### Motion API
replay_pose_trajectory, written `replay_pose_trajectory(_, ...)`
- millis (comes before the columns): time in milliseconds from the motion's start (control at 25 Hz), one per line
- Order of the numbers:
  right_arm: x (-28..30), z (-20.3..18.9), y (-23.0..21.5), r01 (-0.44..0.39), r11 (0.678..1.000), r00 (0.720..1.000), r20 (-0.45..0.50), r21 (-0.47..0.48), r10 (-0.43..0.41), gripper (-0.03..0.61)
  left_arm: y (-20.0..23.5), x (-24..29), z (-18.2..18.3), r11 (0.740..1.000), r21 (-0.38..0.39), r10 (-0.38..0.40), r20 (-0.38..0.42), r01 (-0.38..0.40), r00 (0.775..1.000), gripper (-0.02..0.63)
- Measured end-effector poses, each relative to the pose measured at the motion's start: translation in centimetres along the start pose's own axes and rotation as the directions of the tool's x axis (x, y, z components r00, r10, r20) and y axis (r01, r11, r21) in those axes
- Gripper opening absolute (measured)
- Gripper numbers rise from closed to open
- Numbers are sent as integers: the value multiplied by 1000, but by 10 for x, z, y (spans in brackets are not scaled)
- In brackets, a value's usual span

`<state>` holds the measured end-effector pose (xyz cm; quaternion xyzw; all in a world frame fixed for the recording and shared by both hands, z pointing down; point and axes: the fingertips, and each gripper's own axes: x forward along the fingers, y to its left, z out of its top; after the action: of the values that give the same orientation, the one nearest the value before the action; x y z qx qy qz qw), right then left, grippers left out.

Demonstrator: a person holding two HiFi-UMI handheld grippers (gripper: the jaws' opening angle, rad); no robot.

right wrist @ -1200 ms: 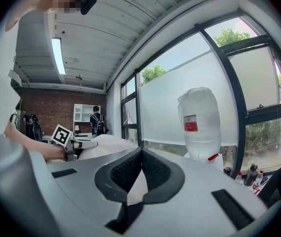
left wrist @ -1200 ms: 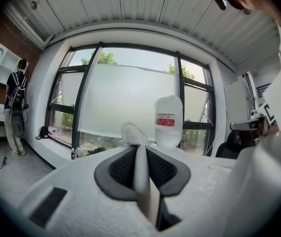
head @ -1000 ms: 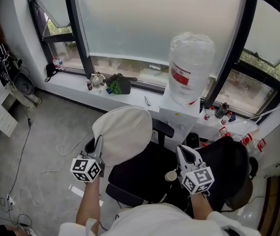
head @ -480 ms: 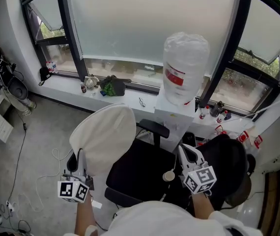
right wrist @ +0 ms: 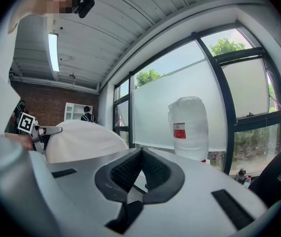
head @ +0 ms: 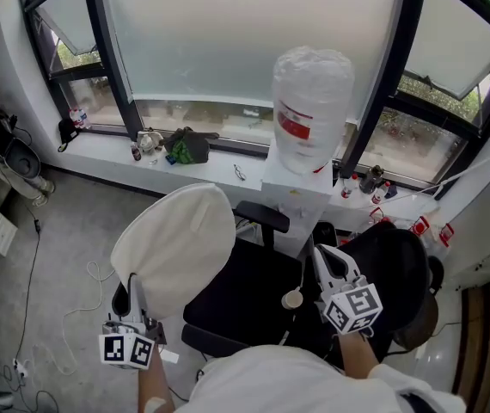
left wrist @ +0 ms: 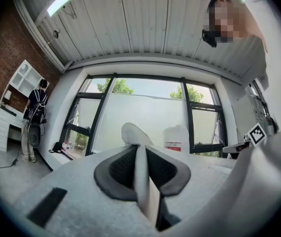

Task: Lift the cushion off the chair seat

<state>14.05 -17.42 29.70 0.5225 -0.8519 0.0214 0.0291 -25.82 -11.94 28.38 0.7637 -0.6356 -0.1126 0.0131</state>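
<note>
A round white cushion (head: 176, 246) hangs to the left of the black chair seat (head: 245, 292), off it and tilted up on edge. My left gripper (head: 132, 292) is shut on its lower rim; in the left gripper view the cushion's white edge (left wrist: 141, 181) is pinched between the jaws. My right gripper (head: 329, 263) hovers over the seat's right side, by the black chair back (head: 400, 274), shut with nothing in it. In the right gripper view its jaws (right wrist: 140, 153) meet at the tips, and the cushion (right wrist: 81, 139) shows off to the left.
A white cabinet (head: 297, 198) with a large water bottle (head: 309, 110) stands right behind the chair. Small bottles and a green-black bundle (head: 185, 147) lie on the windowsill. Cables (head: 99, 282) trail on the grey floor at left. A small beige round thing (head: 292, 299) sits at the seat's right edge.
The left gripper has carried the cushion to the left and toward me, off the seat's left side. The right gripper has barely moved.
</note>
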Motion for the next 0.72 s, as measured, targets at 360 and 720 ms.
replay_pose_trajectory(360, 4, -7, 10, -13, 1000, 1000, -5, 1, 13, 3, 13, -18, -8, 999, -23, 42, 12, -42, 999, 49)
replay_pose_trajectory(720, -1, -17, 13, -13, 1000, 999, -34, -6, 13, 3, 20, -26, -18, 997, -37, 65, 1, -65, 998, 49)
